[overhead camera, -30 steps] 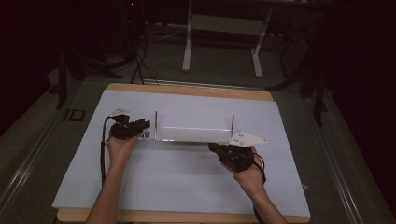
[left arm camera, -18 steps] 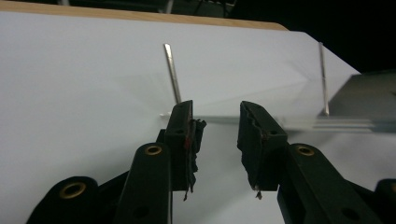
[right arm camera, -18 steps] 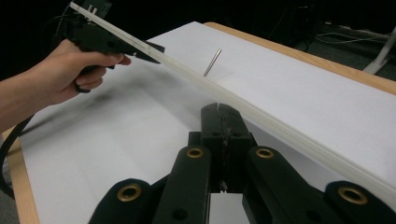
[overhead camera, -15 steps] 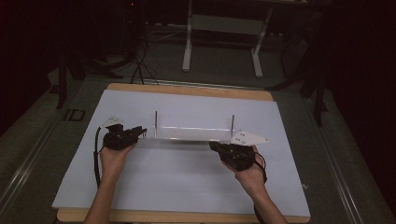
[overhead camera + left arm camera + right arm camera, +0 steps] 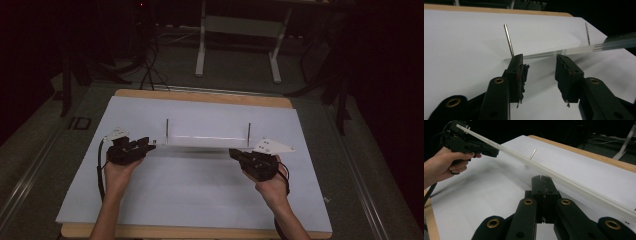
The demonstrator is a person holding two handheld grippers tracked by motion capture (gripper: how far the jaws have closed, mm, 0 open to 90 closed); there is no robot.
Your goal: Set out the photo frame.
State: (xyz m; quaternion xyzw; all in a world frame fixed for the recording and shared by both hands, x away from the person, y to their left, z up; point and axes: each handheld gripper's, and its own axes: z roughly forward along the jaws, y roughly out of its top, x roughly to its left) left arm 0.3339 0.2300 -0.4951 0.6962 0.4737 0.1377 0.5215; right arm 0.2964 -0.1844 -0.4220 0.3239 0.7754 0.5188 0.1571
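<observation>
White counter (image 5: 190, 200): right hand-held gripper (image 5: 239, 156) clamps clear strip (image 5: 200, 142); left hand-held gripper (image 5: 539, 65) wide open at its left end. Center jaws on edge, close gently

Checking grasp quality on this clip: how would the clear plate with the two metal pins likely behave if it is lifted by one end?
The clear plate looks thin and straight, so probably stiff and fairly light. Its glossy surface may slip between jaws. The upright pins and its length could make it tilt if held at one end. The left gripper is open near its edge.
</observation>
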